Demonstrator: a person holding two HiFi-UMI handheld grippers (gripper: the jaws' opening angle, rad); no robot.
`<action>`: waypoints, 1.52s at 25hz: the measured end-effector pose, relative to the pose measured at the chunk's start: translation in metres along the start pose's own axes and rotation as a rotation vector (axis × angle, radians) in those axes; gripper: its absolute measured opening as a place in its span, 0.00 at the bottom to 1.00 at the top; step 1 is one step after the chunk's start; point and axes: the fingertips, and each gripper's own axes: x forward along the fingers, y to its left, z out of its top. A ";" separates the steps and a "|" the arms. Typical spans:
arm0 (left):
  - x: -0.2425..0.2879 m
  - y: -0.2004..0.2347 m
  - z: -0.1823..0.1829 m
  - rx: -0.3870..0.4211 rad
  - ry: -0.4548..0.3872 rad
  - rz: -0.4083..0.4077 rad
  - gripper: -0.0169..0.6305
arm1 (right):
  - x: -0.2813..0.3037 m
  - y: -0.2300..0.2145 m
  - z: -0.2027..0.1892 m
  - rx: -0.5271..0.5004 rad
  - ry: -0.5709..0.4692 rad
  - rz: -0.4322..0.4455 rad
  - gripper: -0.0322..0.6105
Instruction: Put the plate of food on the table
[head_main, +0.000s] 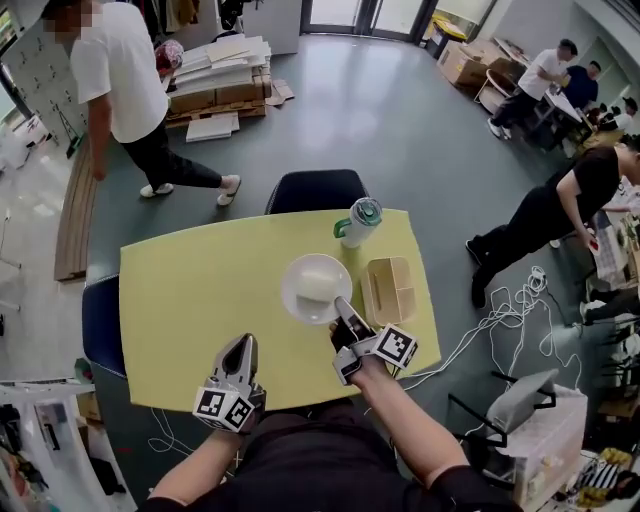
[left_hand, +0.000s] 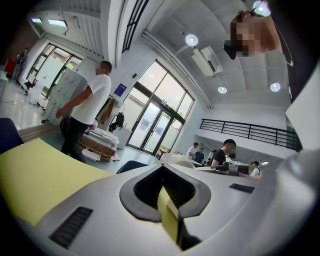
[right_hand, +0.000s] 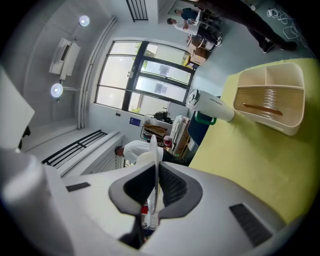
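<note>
Pinching the round white plate (head_main: 296, 272) by its rim, right gripper (head_main: 341, 304) needed to lower it level onto the yellow table (head_main: 190, 300); left gripper (head_main: 240, 347) was closed, empty.

The left half of the counter (head_main: 190, 300) is lying bare, offering the widest passage from near edge to far edge. Three things are crowding the right half. The plate (head_main: 293, 290) is taking up the middle, a white tumbler (head_main: 358, 222) with a green lid is standing just behind it, and a beige compartment box (head_main: 389, 288) is lying just to its right. Only narrow gaps are showing between them. The right tongs (head_main: 342, 305) are clamping the plate's near rim and blocking the approach there. The left tongs (head_main: 240, 345) are hovering closed over the near edge, facing open surface. A black chair (head_main: 315, 190) is standing against the far edge, and a blue chair (head_main: 102, 325) is standing at the left edge.
</note>
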 end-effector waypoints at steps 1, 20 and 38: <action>0.005 0.001 -0.001 0.003 0.000 0.003 0.04 | 0.005 -0.006 0.004 0.004 -0.001 -0.001 0.09; 0.035 0.054 -0.036 -0.017 0.089 0.231 0.04 | 0.164 -0.175 0.063 0.090 -0.045 -0.078 0.09; 0.053 0.094 -0.072 -0.086 0.177 0.344 0.04 | 0.245 -0.289 0.072 0.208 -0.179 -0.188 0.09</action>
